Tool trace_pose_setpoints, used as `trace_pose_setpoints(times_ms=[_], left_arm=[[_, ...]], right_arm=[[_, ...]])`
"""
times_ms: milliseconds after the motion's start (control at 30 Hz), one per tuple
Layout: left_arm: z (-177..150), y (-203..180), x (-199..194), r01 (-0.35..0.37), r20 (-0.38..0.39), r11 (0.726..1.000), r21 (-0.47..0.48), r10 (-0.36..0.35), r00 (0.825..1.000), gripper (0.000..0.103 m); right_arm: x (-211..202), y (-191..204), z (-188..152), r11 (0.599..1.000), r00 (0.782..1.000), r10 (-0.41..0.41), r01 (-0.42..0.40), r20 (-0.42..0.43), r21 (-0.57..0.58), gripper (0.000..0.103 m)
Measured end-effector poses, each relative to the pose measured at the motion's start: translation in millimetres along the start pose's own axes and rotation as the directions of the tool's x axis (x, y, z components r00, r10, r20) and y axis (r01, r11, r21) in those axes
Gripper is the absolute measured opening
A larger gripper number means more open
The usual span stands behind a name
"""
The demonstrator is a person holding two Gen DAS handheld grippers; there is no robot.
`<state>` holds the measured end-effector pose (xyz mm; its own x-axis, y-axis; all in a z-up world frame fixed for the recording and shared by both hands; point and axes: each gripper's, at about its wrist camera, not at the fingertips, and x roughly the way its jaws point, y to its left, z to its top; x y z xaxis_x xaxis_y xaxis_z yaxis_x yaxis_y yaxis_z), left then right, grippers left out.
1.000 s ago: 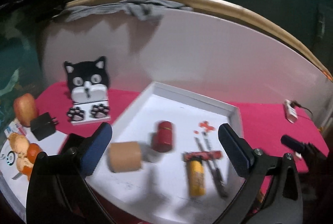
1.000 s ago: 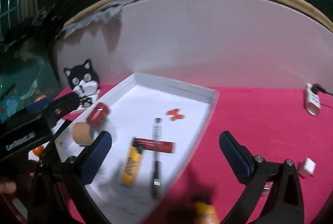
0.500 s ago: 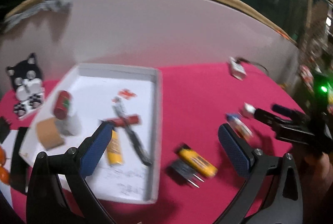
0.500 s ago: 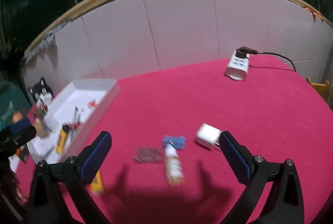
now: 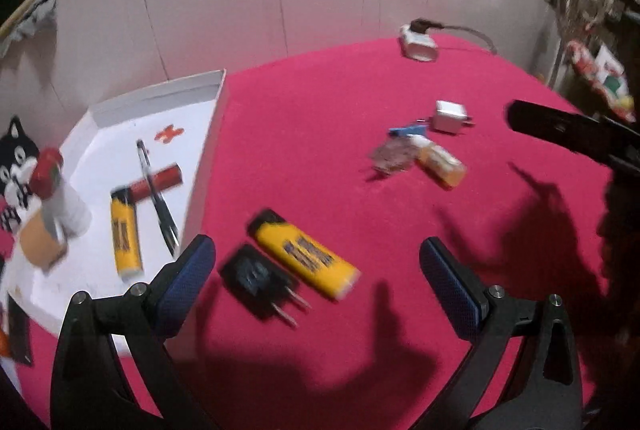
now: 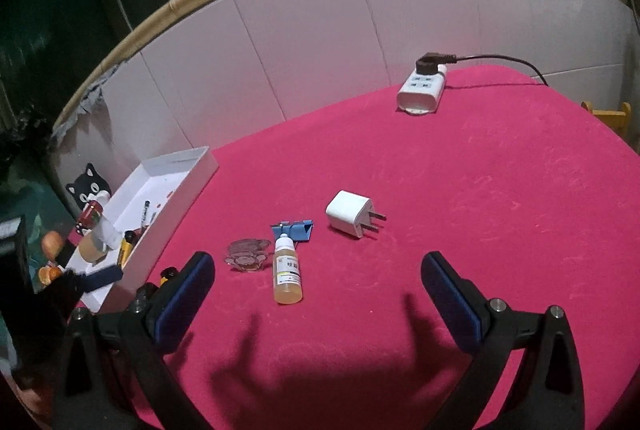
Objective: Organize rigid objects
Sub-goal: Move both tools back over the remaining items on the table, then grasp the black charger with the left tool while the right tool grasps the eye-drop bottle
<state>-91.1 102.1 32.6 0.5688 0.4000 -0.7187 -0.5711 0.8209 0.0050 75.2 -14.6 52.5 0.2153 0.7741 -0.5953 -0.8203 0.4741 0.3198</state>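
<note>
My left gripper point(image 5: 316, 282) is open and empty, just above a yellow lighter point(image 5: 304, 254) and a black plug adapter point(image 5: 258, 280) on the red cloth. A white tray point(image 5: 206, 150) to the left holds another yellow lighter point(image 5: 125, 236), a pen point(image 5: 156, 196), a red tube point(image 5: 158, 180) and a tape roll point(image 5: 40, 242). My right gripper point(image 6: 318, 290) is open and empty, in front of a small dropper bottle point(image 6: 286, 268), a blue clip point(image 6: 294, 230), a brown charm point(image 6: 246, 254) and a white charger point(image 6: 350, 214).
A white power strip point(image 6: 422, 90) with a black cable lies at the back by the white wall. A black cat figure point(image 6: 88, 190) stands behind the tray. Oranges point(image 6: 52, 258) lie at the far left. The right gripper's arm shows in the left wrist view point(image 5: 572, 132).
Both grippers have swung right, away from the tray and over the red cloth. The loose items on the cloth now lie in front of them. Both stay open.
</note>
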Motion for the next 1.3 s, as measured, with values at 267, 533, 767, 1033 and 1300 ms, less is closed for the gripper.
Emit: trace_pose_setpoints(times_ms=[267, 533, 767, 1033, 1300], left_arm=[[-30.0, 7.6, 3.5, 0.015, -0.129, 0.997, -0.073, -0.025, 0.991, 0.103], [-9.4, -5.8, 39.4, -0.051, -0.163, 0.998, -0.036, 0.044, 0.986, 0.103], [9.6, -40.7, 57.8, 0.061, -0.140, 0.994, 0.092, -0.048, 0.989, 0.103], [19.8, -61.9, 50.5, 0.237, -0.098, 0.958, 0.164, -0.223, 0.970, 0.101], [37.8, -2.8, 62.7, 0.045, -0.118, 0.996, -0.073, -0.053, 0.992, 0.101]], right_arm=[[8.2, -26.4, -13.4, 0.995, 1.000, 0.011, -0.010, -0.011, 0.104, 0.103], [9.4, -42.8, -16.9, 0.981, 0.999, 0.038, -0.035, -0.012, 0.192, 0.103], [10.4, -51.3, -19.1, 0.971, 0.998, 0.063, -0.057, -0.020, 0.234, 0.103], [5.9, -59.0, -20.4, 0.956, 0.996, 0.085, -0.086, 0.016, 0.279, 0.103], [8.4, -57.5, -19.7, 0.957, 0.996, 0.088, -0.086, 0.008, 0.276, 0.103]])
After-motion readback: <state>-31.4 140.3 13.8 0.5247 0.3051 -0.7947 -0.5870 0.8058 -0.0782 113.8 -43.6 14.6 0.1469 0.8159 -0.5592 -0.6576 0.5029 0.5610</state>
